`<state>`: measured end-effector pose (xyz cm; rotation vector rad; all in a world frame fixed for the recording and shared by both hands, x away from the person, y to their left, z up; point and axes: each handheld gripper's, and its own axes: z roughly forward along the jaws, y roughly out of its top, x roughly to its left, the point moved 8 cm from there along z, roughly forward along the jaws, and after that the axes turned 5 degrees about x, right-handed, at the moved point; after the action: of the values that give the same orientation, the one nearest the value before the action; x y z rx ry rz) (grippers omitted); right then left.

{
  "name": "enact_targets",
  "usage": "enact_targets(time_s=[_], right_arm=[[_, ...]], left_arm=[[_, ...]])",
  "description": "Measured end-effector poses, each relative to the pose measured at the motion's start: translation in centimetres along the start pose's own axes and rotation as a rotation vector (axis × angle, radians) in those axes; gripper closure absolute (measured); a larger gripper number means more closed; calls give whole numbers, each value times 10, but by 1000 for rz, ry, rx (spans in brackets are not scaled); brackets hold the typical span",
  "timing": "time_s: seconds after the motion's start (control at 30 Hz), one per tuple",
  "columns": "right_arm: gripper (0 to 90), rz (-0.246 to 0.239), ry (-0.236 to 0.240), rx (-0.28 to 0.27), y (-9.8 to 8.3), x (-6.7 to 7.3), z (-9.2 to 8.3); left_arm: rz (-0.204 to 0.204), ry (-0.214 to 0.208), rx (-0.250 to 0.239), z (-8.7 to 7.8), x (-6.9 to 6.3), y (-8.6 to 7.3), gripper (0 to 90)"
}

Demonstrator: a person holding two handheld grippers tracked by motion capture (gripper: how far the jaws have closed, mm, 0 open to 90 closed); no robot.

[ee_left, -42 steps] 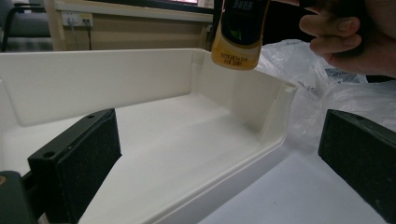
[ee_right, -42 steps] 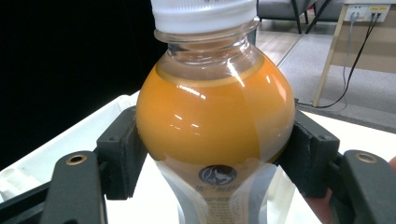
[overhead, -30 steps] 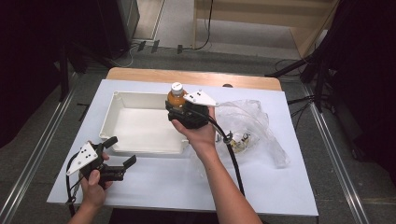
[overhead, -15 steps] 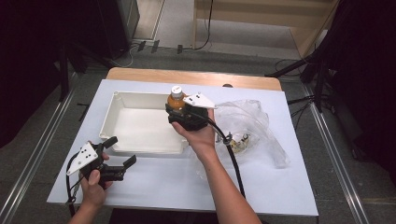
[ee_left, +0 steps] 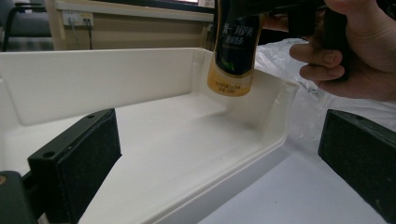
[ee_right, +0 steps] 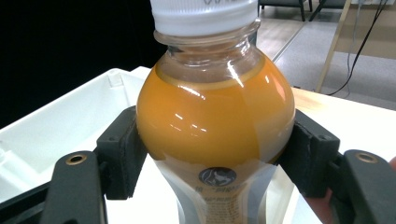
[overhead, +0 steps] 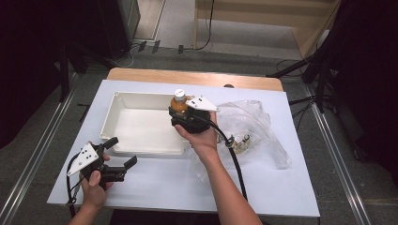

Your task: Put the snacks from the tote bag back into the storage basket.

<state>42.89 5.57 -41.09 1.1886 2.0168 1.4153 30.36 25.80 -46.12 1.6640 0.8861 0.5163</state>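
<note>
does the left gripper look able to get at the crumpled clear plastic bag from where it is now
Probably not directly. The left gripper sits open at the near left, while the crumpled clear plastic bag lies on the far side of the white plastic tray and the right gripper, shut on the orange juice bottle.

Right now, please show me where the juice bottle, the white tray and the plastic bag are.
juice bottle (ee_right: 215, 121), right gripper view, on its orange shoulder.
white tray (overhead: 141, 96), high view, on its far rim.
plastic bag (overhead: 253, 119), high view, on its clear crumpled film.
</note>
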Motion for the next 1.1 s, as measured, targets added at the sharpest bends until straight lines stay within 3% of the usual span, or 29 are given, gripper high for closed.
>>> enact_targets(time_s=[1.1], right_arm=[[316,9,-7,51,-29,-7,12]], left_arm=[[-3,3,-2,-1,1,0,0]])
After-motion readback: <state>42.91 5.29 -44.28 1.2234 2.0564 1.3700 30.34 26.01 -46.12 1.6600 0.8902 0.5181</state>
